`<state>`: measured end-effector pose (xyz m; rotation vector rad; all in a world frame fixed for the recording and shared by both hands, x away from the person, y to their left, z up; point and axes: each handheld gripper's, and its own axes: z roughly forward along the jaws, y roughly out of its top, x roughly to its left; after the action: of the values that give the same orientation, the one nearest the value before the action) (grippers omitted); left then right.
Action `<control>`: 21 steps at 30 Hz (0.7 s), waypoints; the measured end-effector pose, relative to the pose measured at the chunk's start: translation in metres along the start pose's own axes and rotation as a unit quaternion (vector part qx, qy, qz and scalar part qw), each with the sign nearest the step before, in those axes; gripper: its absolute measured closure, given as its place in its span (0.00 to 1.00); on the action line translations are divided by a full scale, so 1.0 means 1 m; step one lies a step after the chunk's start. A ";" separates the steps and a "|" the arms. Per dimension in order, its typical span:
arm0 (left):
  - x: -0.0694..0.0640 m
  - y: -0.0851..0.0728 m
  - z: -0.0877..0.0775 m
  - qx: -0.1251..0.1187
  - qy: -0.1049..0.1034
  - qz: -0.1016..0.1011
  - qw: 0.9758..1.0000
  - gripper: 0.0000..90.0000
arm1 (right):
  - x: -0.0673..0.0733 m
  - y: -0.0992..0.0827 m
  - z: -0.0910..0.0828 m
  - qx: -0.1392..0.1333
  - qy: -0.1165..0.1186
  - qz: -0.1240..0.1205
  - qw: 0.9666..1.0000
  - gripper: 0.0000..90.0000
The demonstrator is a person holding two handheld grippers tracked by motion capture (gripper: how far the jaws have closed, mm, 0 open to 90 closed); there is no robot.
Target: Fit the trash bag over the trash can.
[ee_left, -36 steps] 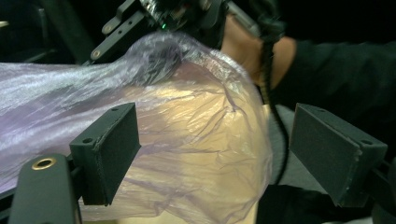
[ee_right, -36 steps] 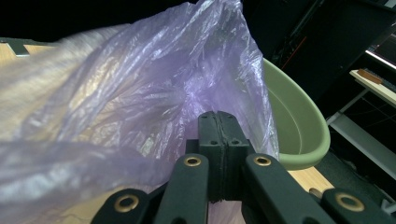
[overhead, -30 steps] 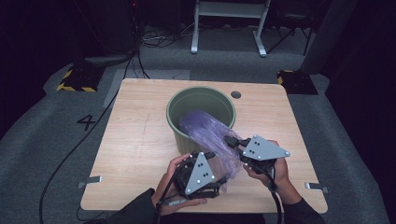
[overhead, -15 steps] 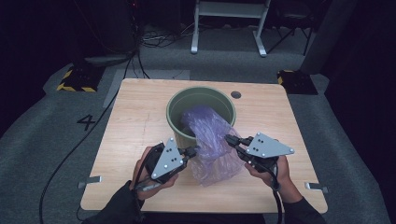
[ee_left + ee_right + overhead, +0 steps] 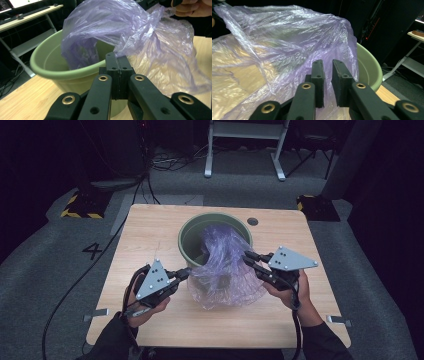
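A dark numeral "4" (image 5: 92,251) on the grey floor (image 5: 45,265) left of the table (image 5: 150,225)

A wooden table (image 5: 150,235) stands on grey carpet (image 5: 45,270), marked four.

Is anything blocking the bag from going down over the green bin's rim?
Nothing visible blocks it. The purple bag already hangs partly inside the green bin, the rest draped on the table. The left gripper is shut on its edge; the right gripper has just been opening, film between its jaws.

Crinkled glossy purple plastic bag (image 5: 225,265), smooth matt green bucket (image 5: 187,237), wood-grain table (image 5: 150,235).
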<state>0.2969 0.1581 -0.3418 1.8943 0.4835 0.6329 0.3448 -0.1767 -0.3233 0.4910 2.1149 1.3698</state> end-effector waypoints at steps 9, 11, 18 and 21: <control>0.013 -0.012 -0.007 -0.008 0.008 -0.020 1.000 1.00 | -0.006 -0.001 0.009 0.019 0.018 0.016 1.000 0.57; 0.011 -0.012 -0.006 -0.009 0.005 -0.019 1.000 1.00 | -0.004 -0.002 0.005 0.013 0.026 0.015 0.999 0.49; 0.004 -0.007 0.000 -0.009 -0.001 -0.008 1.000 1.00 | 0.011 0.002 -0.013 0.005 0.045 -0.019 0.999 0.30; 0.006 -0.007 0.001 -0.009 -0.002 -0.012 1.000 1.00 | 0.015 0.000 -0.021 0.000 0.055 -0.024 0.998 0.29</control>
<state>0.3017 0.1630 -0.3474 1.8695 0.4954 0.6161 0.3202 -0.1825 -0.3202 0.3696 2.2005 1.3989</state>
